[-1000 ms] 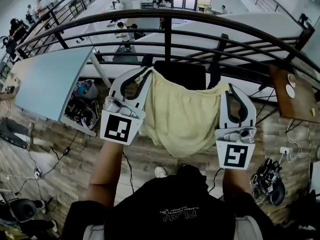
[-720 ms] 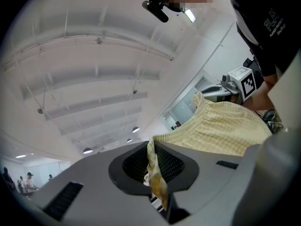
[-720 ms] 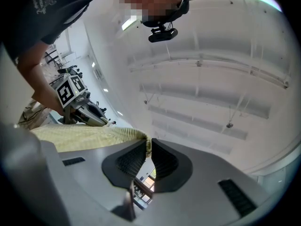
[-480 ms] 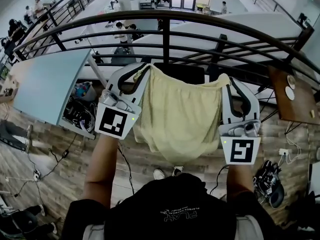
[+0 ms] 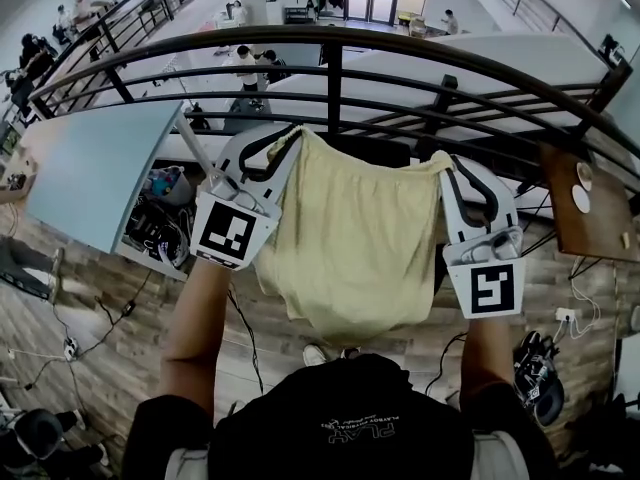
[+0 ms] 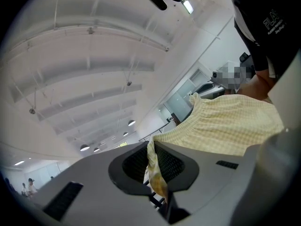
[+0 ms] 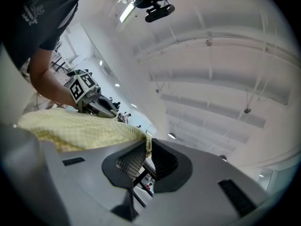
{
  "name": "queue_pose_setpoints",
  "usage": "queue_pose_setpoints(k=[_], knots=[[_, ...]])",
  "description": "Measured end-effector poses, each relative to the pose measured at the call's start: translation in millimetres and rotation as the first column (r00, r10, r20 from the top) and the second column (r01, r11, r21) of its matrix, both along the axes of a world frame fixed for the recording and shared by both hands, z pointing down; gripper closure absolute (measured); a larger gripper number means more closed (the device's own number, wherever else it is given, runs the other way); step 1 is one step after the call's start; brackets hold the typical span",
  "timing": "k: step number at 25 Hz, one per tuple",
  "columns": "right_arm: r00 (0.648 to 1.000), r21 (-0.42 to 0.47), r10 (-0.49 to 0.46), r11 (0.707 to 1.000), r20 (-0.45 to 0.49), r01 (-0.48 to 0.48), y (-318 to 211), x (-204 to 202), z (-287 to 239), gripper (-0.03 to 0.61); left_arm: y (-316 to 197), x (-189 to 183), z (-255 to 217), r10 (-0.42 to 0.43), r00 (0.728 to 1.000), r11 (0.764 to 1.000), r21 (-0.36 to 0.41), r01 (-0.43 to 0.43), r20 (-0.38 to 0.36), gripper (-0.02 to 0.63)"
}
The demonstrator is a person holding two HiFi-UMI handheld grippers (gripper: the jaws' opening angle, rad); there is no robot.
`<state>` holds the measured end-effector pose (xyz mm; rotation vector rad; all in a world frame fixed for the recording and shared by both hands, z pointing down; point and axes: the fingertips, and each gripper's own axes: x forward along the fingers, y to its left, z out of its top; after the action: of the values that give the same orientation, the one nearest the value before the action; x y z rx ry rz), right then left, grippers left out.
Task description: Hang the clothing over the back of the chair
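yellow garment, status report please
Both shut: left hand-held gripper on one top corner, right hand-held gripper on the other. The yellow garment stretched between them, not yet over the chair back. Nothing seen in the way; railing beyond.

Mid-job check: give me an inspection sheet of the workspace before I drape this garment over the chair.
Surface: wood-plank floor; no worktop in use.
Job's things: yellow garment spread between both tongs, hanging free; dark chair back just beyond its top edge, not yet covered.
Clutter: bags under the pale blue table; dark gear on the floor at right.
Grippers: left tongs and right tongs each shut on a top corner of the garment.
Cables: loose cords on the floor at left, more at right.
Surroundings: black railing behind the chair; people on the level below.
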<state>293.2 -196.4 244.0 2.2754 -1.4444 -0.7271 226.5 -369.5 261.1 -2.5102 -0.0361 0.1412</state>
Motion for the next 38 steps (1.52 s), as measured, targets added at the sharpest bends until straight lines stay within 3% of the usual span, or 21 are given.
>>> queue_pose_setpoints(k=[4,8,13,18,23,30,38], knots=[[1.000,-0.020,-0.003,1.000,-0.010,0.002,-11,8,10,0.537,-11,11,17,0.019,0.998,1.000,-0.008,-0.018,0.060,0.577],[0.995,-0.179,-0.005,0.984,-0.104,-0.014,-20,25,32,0.537,-20,24,37,0.035,0.993,0.999,-0.028,-0.032,0.117,0.576],[0.997,-0.194,-0.068,0.978,0.036,0.073,-32,51,56,0.537,-30,43,55,0.046,0.981,0.998,-0.047,-0.038,0.187,0.575],[0.990,-0.270,-0.088,0.956,0.111,0.115,-42,71,87,0.537,-40,58,79,0.063,0.962,0.997,-0.054,-0.051,0.264,0.569],[0.970,-0.308,-0.147,0.930,0.195,0.203,-56,75,116,0.537,-49,66,113,0.082,0.926,0.996,-0.067,-0.061,0.369,0.565],[0.926,-0.435,-0.177,0.843,0.333,0.318,-64,79,161,0.537,-52,69,148,0.129,0.866,0.991,-0.102,-0.091,0.484,0.565],[0.871,-0.556,-0.217,0.695,0.441,0.455,-61,67,212,0.537,-54,61,183,0.209,0.815,0.971,-0.213,-0.107,0.541,0.548]])
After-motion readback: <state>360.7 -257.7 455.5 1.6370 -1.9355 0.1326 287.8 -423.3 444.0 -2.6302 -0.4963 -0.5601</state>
